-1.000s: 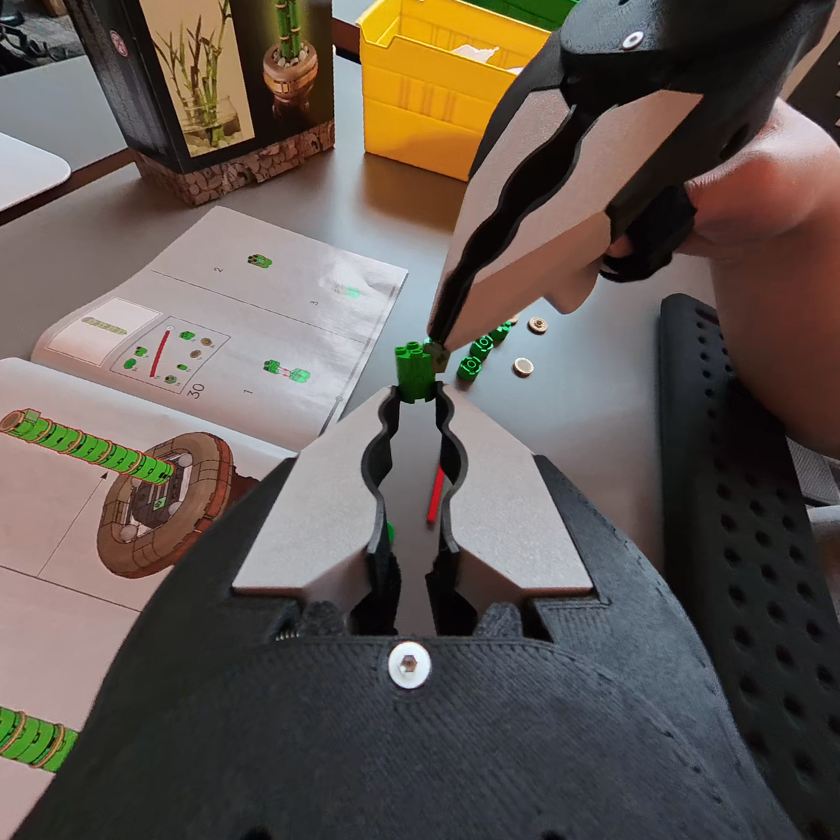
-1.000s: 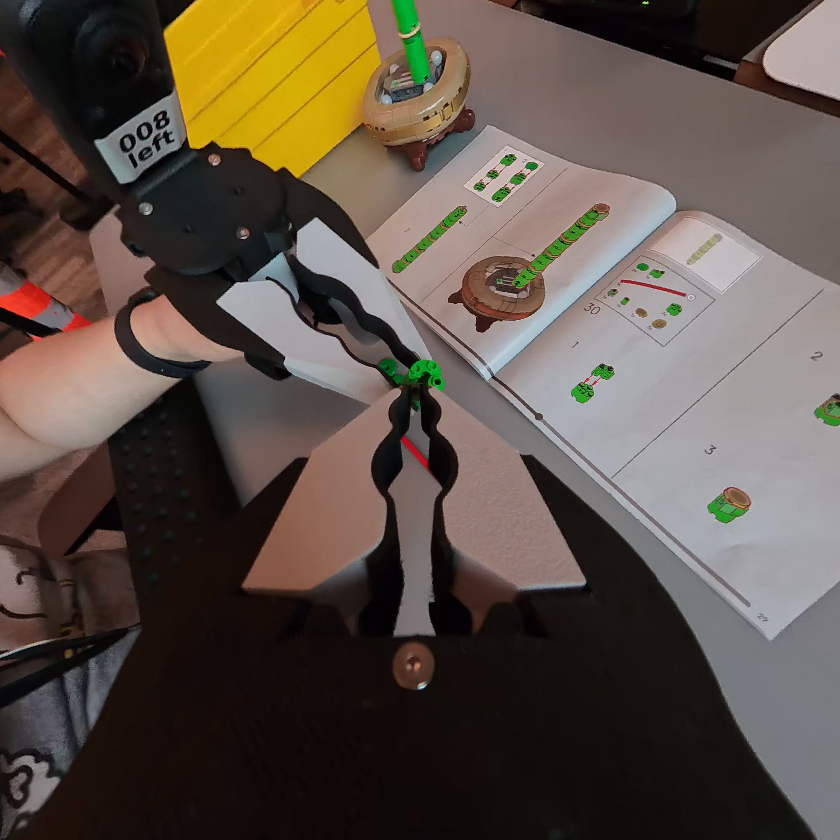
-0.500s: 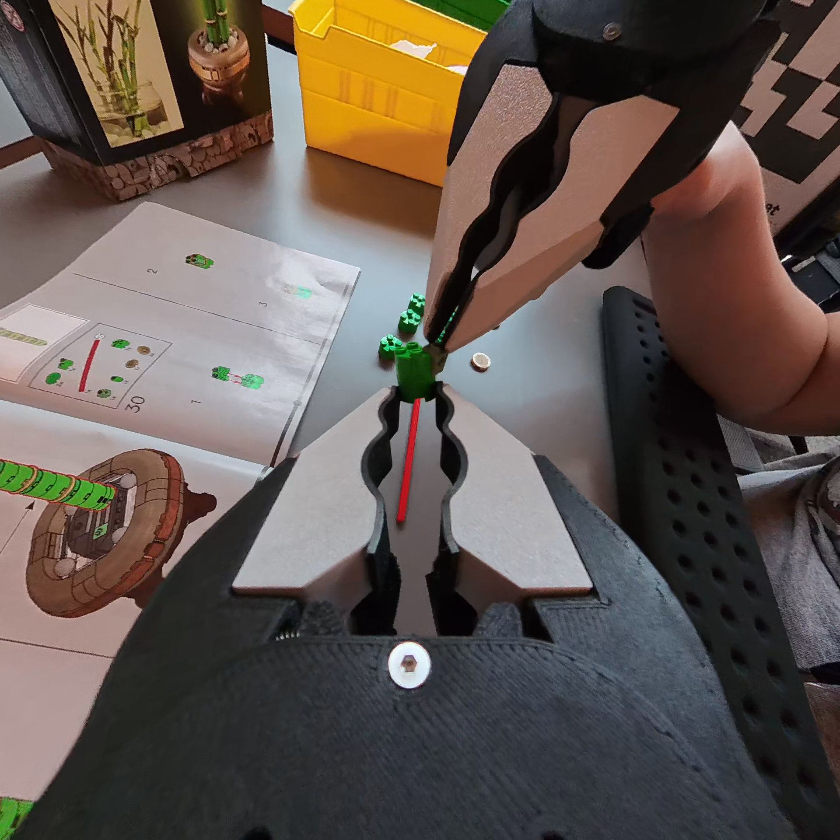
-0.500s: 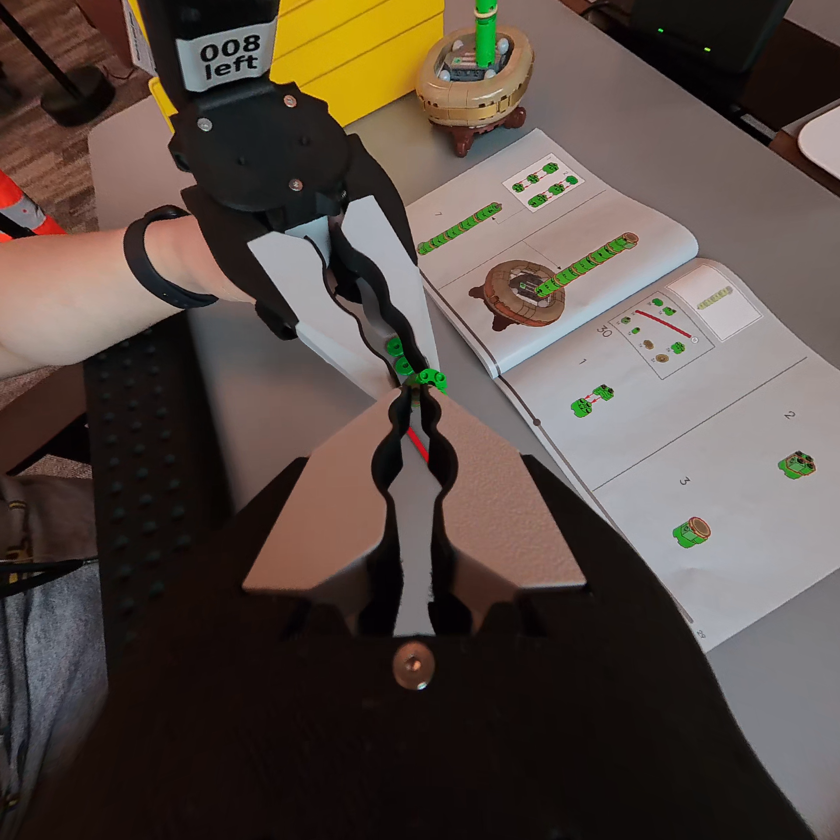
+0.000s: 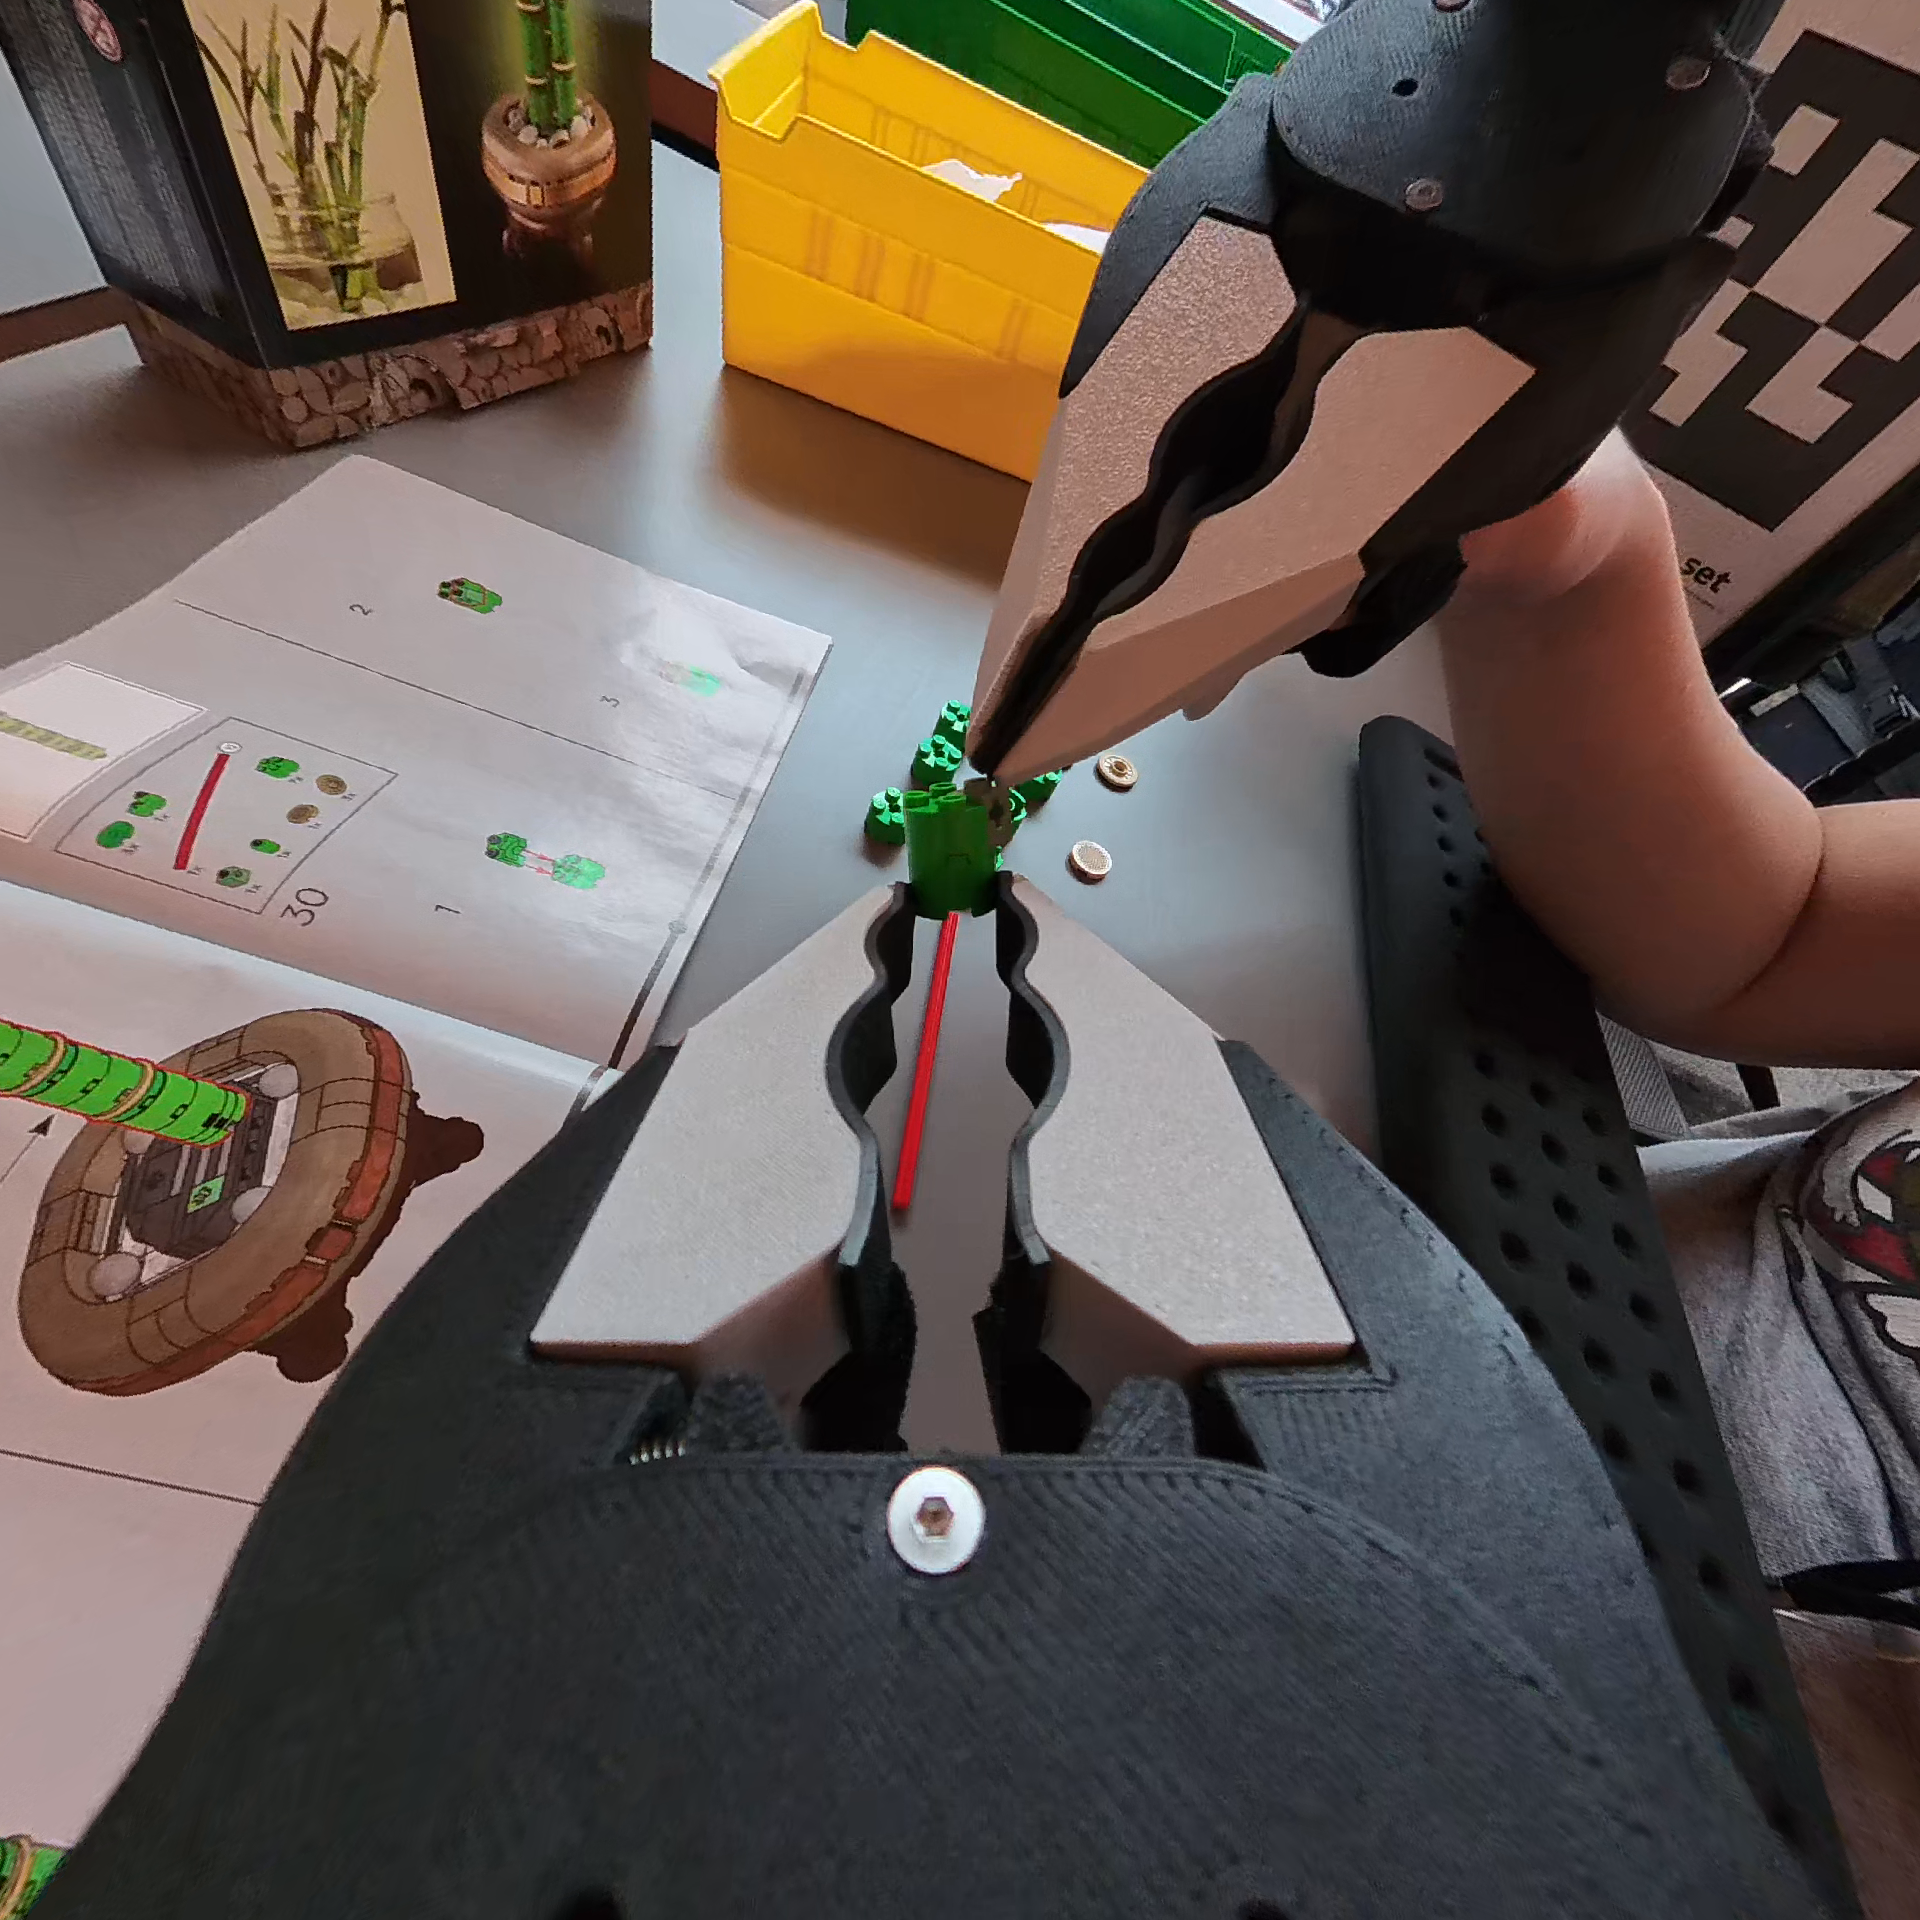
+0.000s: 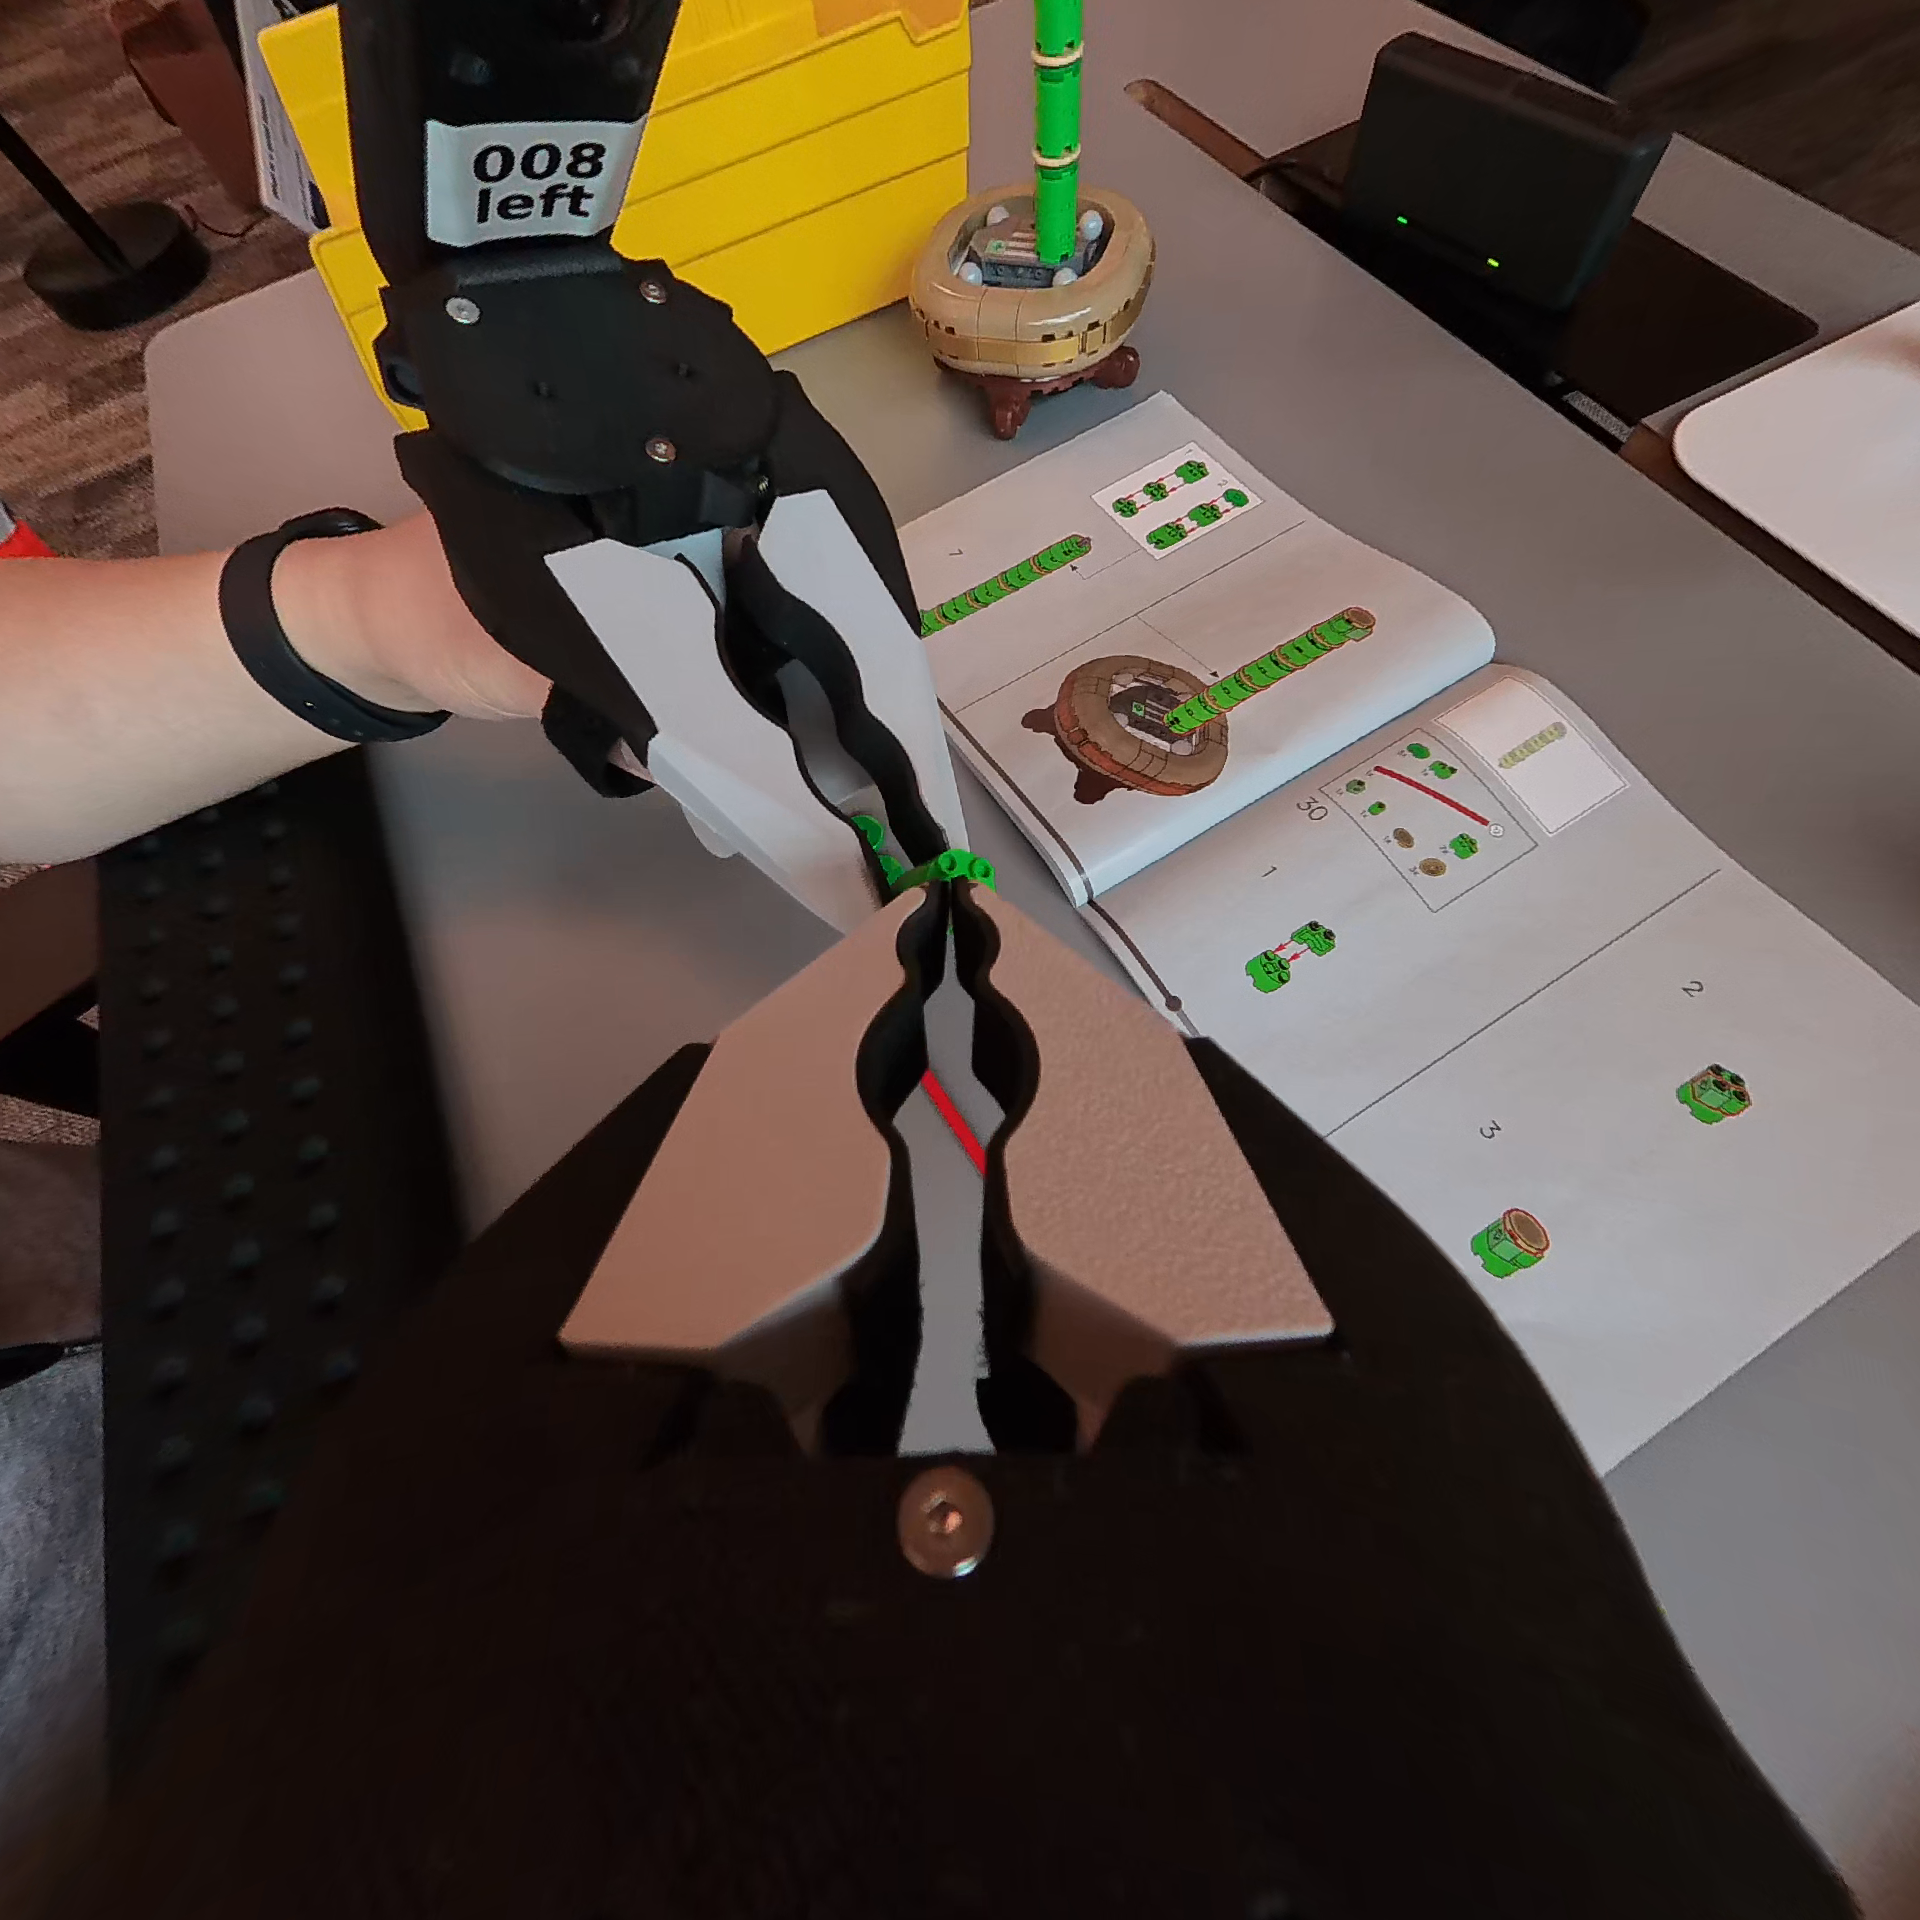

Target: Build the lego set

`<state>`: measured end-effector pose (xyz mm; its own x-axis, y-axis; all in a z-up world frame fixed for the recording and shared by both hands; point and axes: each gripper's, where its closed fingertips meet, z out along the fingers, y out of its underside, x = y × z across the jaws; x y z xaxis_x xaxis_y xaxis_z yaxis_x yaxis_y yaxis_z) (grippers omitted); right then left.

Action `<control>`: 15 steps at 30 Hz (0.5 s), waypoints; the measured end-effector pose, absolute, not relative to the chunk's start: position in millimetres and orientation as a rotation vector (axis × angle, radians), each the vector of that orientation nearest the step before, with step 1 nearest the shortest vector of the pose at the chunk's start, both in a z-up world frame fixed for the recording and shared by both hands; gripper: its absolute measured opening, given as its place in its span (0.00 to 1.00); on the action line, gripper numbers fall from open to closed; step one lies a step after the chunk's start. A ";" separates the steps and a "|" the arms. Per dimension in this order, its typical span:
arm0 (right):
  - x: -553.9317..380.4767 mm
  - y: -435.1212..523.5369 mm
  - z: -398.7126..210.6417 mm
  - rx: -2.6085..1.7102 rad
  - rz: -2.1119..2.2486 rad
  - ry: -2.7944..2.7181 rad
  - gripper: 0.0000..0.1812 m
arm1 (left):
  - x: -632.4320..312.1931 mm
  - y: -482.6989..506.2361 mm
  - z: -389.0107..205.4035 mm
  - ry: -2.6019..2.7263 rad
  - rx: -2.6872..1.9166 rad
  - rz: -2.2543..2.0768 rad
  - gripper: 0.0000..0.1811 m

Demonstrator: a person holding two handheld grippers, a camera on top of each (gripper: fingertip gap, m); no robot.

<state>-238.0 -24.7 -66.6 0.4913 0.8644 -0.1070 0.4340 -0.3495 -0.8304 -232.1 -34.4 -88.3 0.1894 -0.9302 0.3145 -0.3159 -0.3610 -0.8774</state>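
My left gripper (image 5: 951, 896) is shut on a short green round-brick stack (image 5: 948, 847) and holds it upright just above the table. My right gripper (image 5: 987, 774) comes in from the upper right with its tips on the top edge of the stack, shut on a small tan piece (image 5: 982, 795). In the right wrist view my right gripper (image 6: 951, 909) is nearly closed right against the green stack (image 6: 961, 864), with the left gripper (image 6: 914, 842) behind it. A thin red rod (image 5: 920, 1070) lies on the table under my left fingers.
Loose green bricks (image 5: 935, 758) and two tan round tiles (image 5: 1089, 860) lie behind the stack. The open instruction booklet (image 5: 416, 727) is to the left. The yellow bin (image 5: 894, 291), set box (image 5: 343, 208), built pot with bamboo stalk (image 6: 1034, 281) and black perforated pad (image 5: 1538, 1143) surround the area. The left tips stand about 8 centimetres off the thin red rod (image 5: 920, 1070).
Both grippers have stayed joined at the green stack while shifting together over the table. The red rod now shows full length between my left fingers. The right gripper has tilted steeper.
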 end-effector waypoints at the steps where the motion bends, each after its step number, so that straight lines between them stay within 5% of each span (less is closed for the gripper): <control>1: -238.1 -24.2 -66.7 -1.961 0.706 -1.072 0.00 | -231.9 -34.4 -88.5 1.172 -1.802 -1.171 0.08; 15: -240.4 -24.2 -62.5 -1.913 0.750 -1.069 0.00 | -233.9 -34.5 -83.7 1.120 -1.828 -1.249 0.08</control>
